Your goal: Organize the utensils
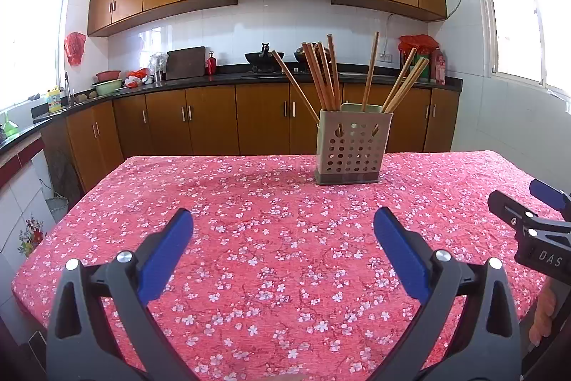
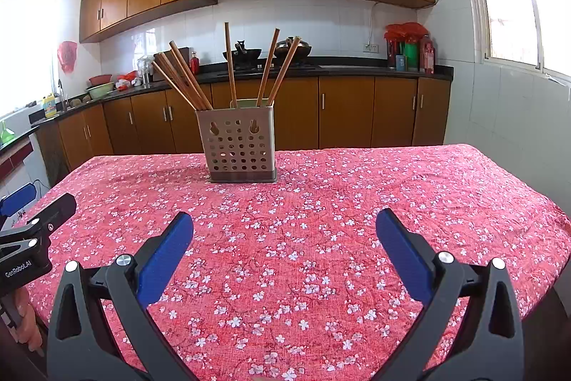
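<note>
A beige perforated utensil holder stands upright on the far part of the table; it also shows in the right wrist view. Several wooden chopsticks stand in it, fanned out, also seen from the right wrist. My left gripper is open and empty above the near part of the table. My right gripper is open and empty, beside the left one. Each gripper's body shows at the edge of the other's view: the right one, the left one.
The table carries a red floral cloth, also in the right wrist view. Behind it run brown kitchen cabinets and a dark counter with a stove, woks, bowls and bottles. Windows sit left and right.
</note>
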A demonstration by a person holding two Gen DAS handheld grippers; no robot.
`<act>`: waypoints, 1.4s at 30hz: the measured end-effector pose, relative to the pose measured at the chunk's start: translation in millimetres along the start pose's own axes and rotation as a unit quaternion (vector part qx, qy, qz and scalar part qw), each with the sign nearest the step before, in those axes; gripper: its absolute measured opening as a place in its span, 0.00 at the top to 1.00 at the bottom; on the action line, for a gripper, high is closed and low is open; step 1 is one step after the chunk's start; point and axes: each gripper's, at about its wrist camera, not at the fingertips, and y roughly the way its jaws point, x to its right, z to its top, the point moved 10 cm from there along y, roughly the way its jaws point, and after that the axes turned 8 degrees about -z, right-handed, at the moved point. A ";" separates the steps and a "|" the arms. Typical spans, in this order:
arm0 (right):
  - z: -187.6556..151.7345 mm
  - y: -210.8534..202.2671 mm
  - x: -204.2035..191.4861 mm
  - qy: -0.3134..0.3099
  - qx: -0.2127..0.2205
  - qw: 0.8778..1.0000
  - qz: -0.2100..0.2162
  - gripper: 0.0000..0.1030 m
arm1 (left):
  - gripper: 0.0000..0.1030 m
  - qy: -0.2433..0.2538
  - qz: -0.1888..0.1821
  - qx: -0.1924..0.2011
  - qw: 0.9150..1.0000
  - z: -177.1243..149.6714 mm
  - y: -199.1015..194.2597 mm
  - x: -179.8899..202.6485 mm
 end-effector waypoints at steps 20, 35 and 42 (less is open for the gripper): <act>0.3 1.3 3.9 0.005 -0.005 1.000 0.000 0.02 | 0.04 -0.002 -0.001 -0.005 1.000 -2.1 2.7 1.5; 0.4 1.8 4.3 0.005 -0.005 1.000 0.001 0.02 | 0.04 -0.002 -0.001 -0.006 1.000 -3.0 3.8 1.7; 0.5 1.8 4.5 0.005 -0.005 1.000 0.001 0.02 | 0.04 -0.003 -0.001 -0.007 1.000 -4.1 4.4 1.5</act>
